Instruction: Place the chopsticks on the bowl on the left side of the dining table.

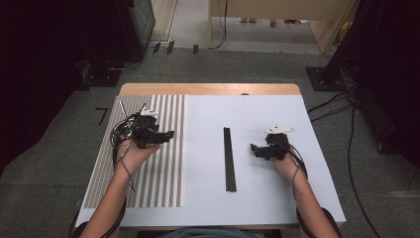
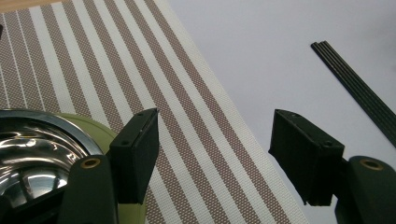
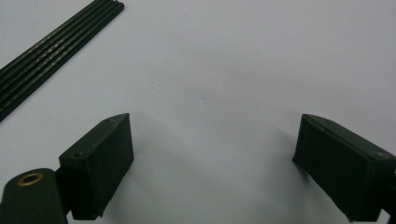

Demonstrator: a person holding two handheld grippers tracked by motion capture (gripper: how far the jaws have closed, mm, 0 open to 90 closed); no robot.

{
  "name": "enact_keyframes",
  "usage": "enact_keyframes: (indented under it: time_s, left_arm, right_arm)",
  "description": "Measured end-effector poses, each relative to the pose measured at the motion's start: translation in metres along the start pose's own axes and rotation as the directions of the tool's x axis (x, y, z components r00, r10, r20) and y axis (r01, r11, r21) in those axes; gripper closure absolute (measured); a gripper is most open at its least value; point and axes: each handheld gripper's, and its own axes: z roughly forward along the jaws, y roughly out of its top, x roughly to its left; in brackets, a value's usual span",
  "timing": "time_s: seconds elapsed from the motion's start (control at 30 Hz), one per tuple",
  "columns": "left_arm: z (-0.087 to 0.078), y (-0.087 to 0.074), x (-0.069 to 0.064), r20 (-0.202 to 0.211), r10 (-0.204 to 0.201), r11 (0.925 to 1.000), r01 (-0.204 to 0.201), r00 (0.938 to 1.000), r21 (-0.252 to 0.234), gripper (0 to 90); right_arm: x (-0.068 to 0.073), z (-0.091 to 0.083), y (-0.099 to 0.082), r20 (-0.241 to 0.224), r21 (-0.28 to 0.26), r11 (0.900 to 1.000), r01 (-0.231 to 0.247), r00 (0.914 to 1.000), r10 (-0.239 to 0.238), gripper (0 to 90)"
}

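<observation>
My left gripper [image 1: 171, 134] hovers over a brown-and-white striped placemat [image 1: 158, 168] on the left of the table, jaws pointing right. In the left gripper view it [image 2: 215, 116] stands open with only the placemat [image 2: 187, 116] between its fingers. Close by its left jaw sits a shiny metal bowl with a green rim [image 2: 32, 149]. A bundle of thin black sticks [image 1: 229, 158] lies straight on the white table cover [image 1: 257, 198]. Just right of the sticks, my right gripper [image 1: 252, 148] points left. It [image 3: 215, 119] is open over bare white cover, with the sticks [image 3: 56, 46] at the upper left.
The table's wooden back edge [image 1: 208, 89] borders grey carpet. Cables [image 1: 337, 104] trail on the floor at the right, and dark equipment [image 1: 124, 29] stands at the back left. The sticks [image 2: 355, 88] lie well right of the placemat.
</observation>
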Motion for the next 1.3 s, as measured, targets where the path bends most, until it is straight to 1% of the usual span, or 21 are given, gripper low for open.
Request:
enact_keyframes:
  time_s: [0.1,0.37,0.57,0.87,1.0,1.07,1.17,1.23,1.3]
  left_arm:
    - [0.002,-0.002,-0.001,0.001,0.006,0.9999,-0.006,1.0000,-0.011,33.3]
    - [0.010,-0.006,-0.005,-0.005,0.023,0.9997,-0.023,0.9997,-0.004,33.3]
    - [0.012,-0.007,-0.009,-0.015,0.035,0.9993,-0.036,0.9993,-0.009,33.3]
    - [0.017,-0.009,-0.015,-0.009,0.046,0.9989,-0.046,0.9989,-0.012,33.1]
    - [0.021,-0.012,-0.018,-0.015,0.051,0.9985,-0.051,0.9986,-0.019,33.0]
    - [0.024,-0.014,-0.021,-0.016,0.059,0.9982,-0.059,0.9981,-0.007,32.7]
    - [0.028,-0.015,-0.022,-0.017,0.071,0.9975,-0.071,0.9974,-0.001,31.9]
    - [0.029,-0.015,-0.023,-0.017,0.067,0.9977,-0.067,0.9976,-0.005,31.8]
    - [0.031,-0.016,-0.025,-0.018,0.072,0.9974,-0.073,0.9972,-0.004,31.6]
  right_arm:
    - [0.000,0.000,0.000,0.000,0.000,1.0000,0.000,1.0000,0.000,11.1]
    - [0.000,0.000,0.000,0.000,0.000,1.0000,0.000,1.0000,0.000,11.1]
    - [0.000,0.000,0.000,0.000,0.000,1.0000,0.000,1.0000,0.000,11.1]
    - [0.000,0.000,0.000,0.000,0.000,1.0000,0.000,1.0000,0.000,11.1]
    - [0.000,0.000,0.000,0.000,0.000,1.0000,0.000,1.0000,0.000,11.1]
    - [0.000,0.000,0.000,0.000,0.000,1.0000,0.000,1.0000,0.000,11.1]
    - [0.000,0.000,0.000,0.000,0.000,1.0000,0.000,1.0000,0.000,11.1]
    - [0.000,0.000,0.000,0.000,0.001,1.0000,0.001,1.0000,-0.001,11.2]
    - [0.000,0.000,0.000,0.000,0.000,1.0000,0.000,1.0000,0.000,11.2]
